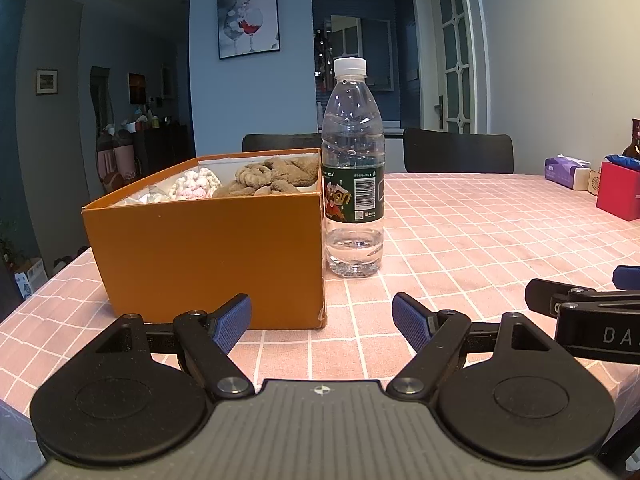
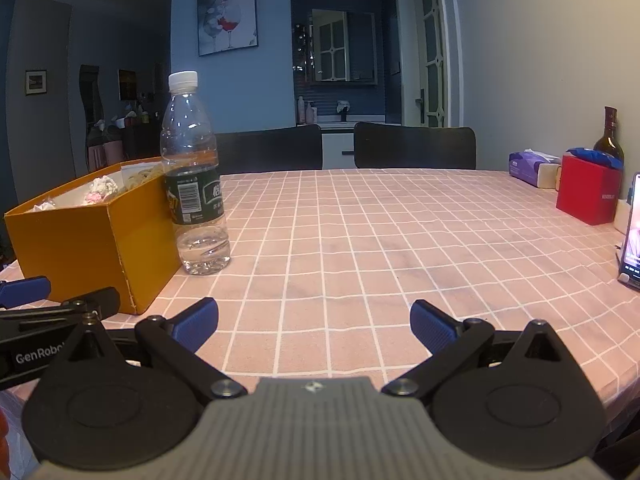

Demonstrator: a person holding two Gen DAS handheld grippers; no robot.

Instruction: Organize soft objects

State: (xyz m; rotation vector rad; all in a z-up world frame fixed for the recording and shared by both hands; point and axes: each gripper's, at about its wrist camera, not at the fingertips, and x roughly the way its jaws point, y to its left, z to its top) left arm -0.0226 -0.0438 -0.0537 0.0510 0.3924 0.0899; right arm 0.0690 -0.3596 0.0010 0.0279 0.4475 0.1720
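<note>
Orange box point(image 1: 208, 256) walls hide most soft items point(image 1: 264, 180) at frame left on the pink-checked counter point(image 1: 460, 240); both the left hand-held gripper point(image 1: 322, 316) and the right hand-held gripper point(image 2: 314, 322) are released.

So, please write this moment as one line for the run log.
left gripper: open, empty | right gripper: open, empty | soft toys: in orange box | water bottle: upright beside box

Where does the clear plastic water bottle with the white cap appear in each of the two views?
Left wrist view: the clear plastic water bottle with the white cap stands just right of centre, close by the right end of the orange cardboard box.
Right wrist view: the bottle stands left of centre, again by the box.
Shared landmark: the framed wine-glass picture on the wall.
</note>
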